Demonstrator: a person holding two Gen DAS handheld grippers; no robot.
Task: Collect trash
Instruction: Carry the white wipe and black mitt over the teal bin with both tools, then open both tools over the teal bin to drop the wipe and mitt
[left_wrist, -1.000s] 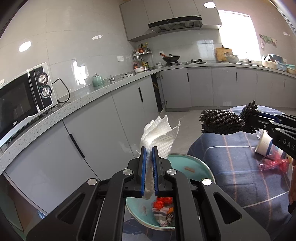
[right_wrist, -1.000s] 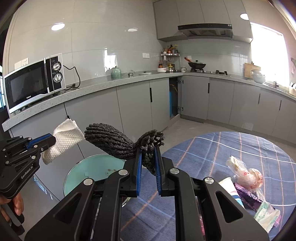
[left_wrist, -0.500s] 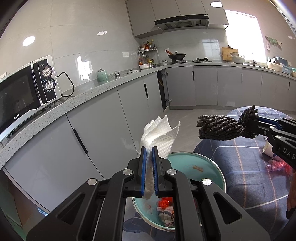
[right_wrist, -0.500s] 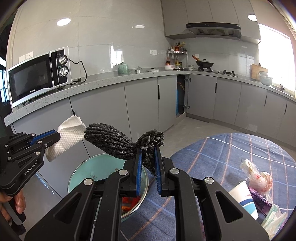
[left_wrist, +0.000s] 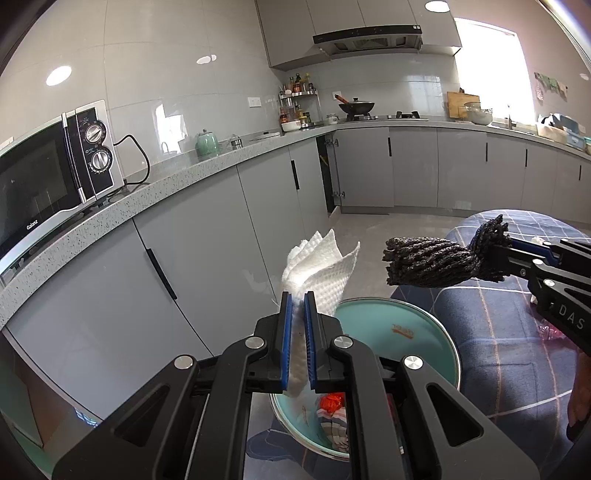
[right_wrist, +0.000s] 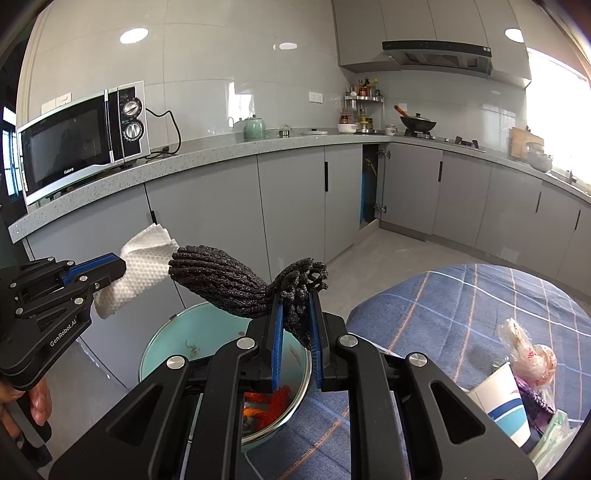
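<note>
L wrist: left tool (left_wrist: 297, 310) clamping white paper towel (left_wrist: 320, 271) above teal bin (left_wrist: 413, 332) beside bench (left_wrist: 517, 354) edge. R wrist: right tool (right_wrist: 297, 325) gripping black mesh scrubber (right_wrist: 229, 286) over bin (right_wrist: 166, 343); cup (right_wrist: 498, 402) + bagged trash (right_wrist: 528, 360) sitting near bench (right_wrist: 443, 306) edge.

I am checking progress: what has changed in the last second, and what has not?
Both hand-held grippers have moved closer over the teal bin, which now sits more under them. Unchanged: left hand-held gripper clamps the white paper towel, right hand-held gripper clamps the black mesh scrubber; nothing dropped.
</note>
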